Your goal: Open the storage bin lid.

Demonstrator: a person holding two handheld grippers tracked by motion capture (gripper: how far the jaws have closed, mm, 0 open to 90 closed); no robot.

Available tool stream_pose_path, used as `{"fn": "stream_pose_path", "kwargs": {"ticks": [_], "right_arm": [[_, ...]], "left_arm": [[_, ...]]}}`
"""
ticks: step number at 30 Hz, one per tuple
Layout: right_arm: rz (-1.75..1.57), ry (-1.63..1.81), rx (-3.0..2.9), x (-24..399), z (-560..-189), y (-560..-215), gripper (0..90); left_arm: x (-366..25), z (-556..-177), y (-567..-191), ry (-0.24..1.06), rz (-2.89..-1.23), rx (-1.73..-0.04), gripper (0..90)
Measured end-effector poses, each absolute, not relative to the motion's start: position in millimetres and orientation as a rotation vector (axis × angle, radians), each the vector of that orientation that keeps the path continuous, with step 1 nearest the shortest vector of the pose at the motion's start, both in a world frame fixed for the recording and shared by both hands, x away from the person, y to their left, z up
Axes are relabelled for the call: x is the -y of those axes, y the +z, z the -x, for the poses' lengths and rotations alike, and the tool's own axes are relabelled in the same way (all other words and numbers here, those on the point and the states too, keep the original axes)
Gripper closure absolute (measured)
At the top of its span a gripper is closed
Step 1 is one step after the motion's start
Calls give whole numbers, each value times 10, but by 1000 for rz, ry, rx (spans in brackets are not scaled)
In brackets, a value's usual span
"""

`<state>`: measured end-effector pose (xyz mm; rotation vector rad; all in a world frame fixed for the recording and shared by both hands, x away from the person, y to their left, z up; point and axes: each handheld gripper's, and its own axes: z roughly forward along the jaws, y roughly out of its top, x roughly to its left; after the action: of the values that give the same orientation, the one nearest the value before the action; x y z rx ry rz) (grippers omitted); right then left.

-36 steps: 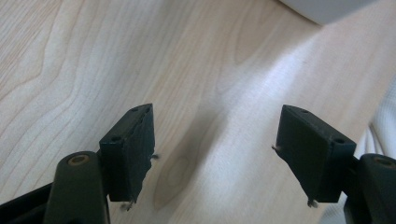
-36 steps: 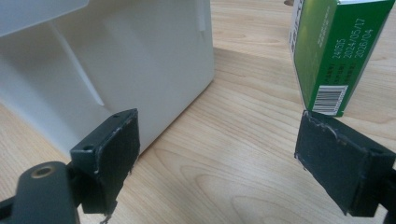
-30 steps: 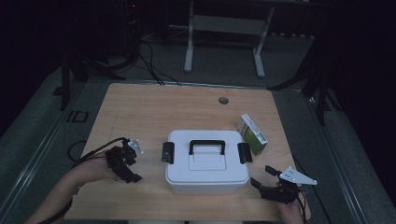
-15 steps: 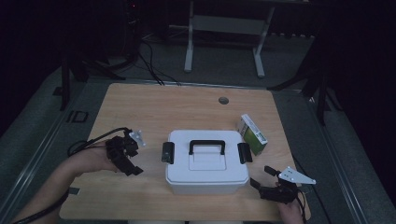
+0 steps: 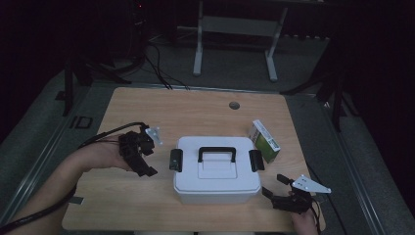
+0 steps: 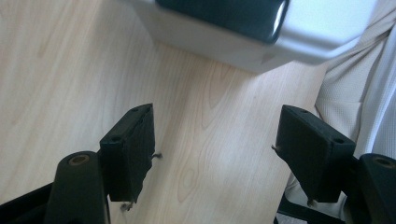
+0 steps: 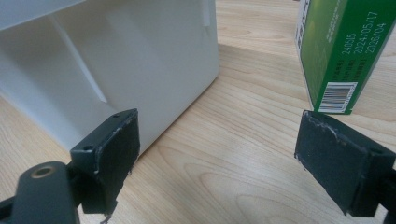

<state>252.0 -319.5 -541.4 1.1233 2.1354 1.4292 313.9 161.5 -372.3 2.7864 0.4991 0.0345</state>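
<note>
White storage box (image 5: 217, 169) sits closed at the bench (image 5: 147, 105) centre in the high view, black latches on its left and right ends; the green carton (image 5: 264, 141) stands just beyond its right end. Left gripper view: left gripper (image 6: 215, 144) jaws spread, empty, near the left latch (image 6: 224, 16). Right gripper view: right gripper (image 7: 219, 154) jaws spread, empty, between box wall and carton. Probably unlatching comes next: align each gripper squarely with its latch, avoiding the carton.
</note>
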Motion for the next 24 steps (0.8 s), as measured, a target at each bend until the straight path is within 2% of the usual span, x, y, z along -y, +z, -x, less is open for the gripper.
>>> {"fn": "stream_pose_path", "kwargs": {"ticks": [24], "right_arm": [[-1115, 1425, -2154, 3178, -2520, -5421, 136]], "left_arm": [[-987, -3335, -3556, 20, -2823, -367, 289]]}}
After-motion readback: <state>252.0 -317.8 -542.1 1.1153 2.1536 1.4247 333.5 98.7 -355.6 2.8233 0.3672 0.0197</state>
